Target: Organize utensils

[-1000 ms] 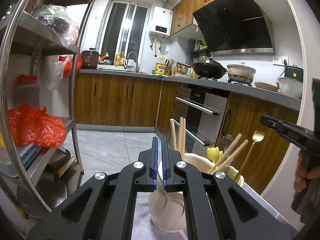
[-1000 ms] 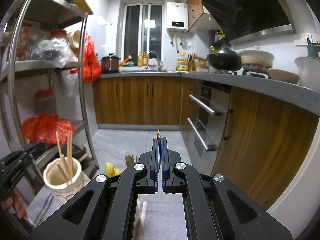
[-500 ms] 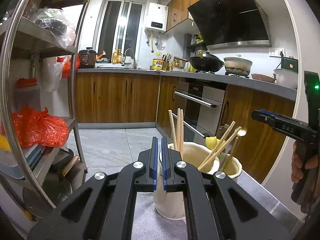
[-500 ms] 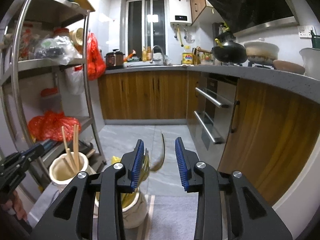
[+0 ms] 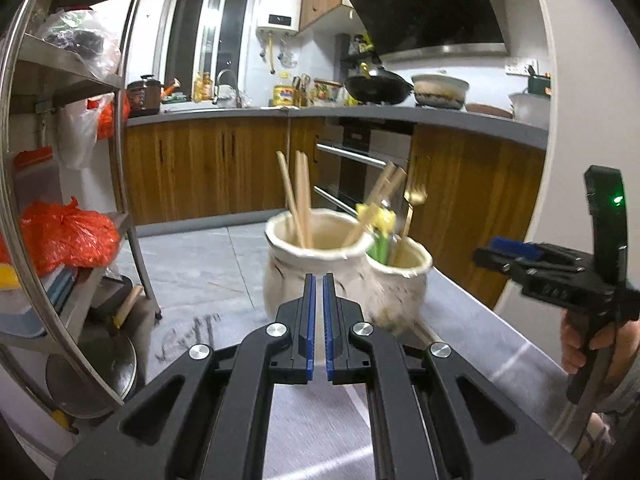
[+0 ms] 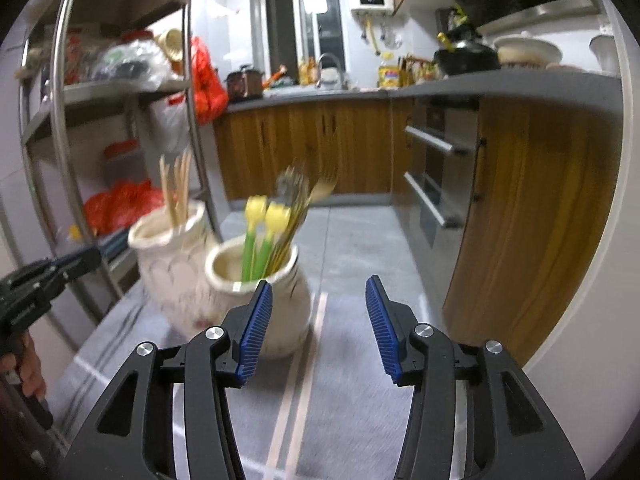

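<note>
Left gripper (image 5: 317,322): the two blue pads are almost together, only a thin gap between them, and nothing is in the gap. It hangs low above the grey cloth (image 5: 312,432) and points at the bigger jar.
Right gripper (image 6: 318,326): the jaws stand wide apart and hold nothing. It is just beside the smaller jar – the left blue pad (image 6: 254,330) overlaps the jar's wall in the right wrist view, but I cannot tell if it touches.
Bigger jar (image 5: 310,268): a cream ceramic jar, upright on the cloth. Some wooden chopsticks (image 5: 298,200) stand in it and lean a little.
Smaller jar (image 6: 276,312): cream too, upright, directly beside the bigger jar. I cannot tell if the two walls touch.
Utensils in the smaller jar: two pieces with green handles and yellow tops (image 6: 266,216), a gold fork (image 6: 322,188) and some more thin handles – they are blurred. The left wrist view shows also a gold spoon (image 5: 414,200) and two wooden sticks there.
Cloth: grey with pale stripes, it lies under both jars.
Around: a metal rack (image 6: 60,128) with red bags on the left; wooden cabinets (image 5: 208,168) and an oven behind.
</note>
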A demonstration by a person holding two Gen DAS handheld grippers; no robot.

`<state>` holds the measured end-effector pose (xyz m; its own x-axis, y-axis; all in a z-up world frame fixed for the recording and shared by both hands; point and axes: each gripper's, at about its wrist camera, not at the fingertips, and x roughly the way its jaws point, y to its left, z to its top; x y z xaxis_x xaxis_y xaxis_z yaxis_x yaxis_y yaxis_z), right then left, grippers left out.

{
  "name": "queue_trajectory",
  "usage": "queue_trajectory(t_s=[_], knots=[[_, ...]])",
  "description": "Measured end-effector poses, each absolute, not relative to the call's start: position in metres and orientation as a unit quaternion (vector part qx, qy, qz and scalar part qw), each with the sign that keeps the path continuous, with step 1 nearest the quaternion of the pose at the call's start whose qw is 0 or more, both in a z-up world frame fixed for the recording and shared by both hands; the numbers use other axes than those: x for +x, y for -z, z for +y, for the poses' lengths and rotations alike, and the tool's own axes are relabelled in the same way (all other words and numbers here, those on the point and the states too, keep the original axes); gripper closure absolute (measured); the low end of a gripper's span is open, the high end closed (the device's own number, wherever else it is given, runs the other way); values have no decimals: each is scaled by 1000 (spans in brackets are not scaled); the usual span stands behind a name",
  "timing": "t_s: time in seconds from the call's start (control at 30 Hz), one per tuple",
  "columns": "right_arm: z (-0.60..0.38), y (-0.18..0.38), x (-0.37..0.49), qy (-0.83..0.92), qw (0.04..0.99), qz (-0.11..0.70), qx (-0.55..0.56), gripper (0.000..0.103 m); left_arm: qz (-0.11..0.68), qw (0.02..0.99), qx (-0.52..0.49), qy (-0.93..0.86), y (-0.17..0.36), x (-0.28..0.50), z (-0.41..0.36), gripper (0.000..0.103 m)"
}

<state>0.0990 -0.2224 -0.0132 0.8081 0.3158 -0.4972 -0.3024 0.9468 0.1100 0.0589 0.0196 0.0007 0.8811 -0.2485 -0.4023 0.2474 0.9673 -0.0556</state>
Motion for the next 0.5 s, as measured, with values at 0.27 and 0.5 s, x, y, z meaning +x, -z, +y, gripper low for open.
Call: queue_trajectory(t_s=[0.27,0.5], knots=[[-208,27,86,-191,946,260,14,25,205,971,7,119,13,53,10,48],[-202,24,76,-204,952,227,-8,10,198,974,26,110,17,50,9,33]])
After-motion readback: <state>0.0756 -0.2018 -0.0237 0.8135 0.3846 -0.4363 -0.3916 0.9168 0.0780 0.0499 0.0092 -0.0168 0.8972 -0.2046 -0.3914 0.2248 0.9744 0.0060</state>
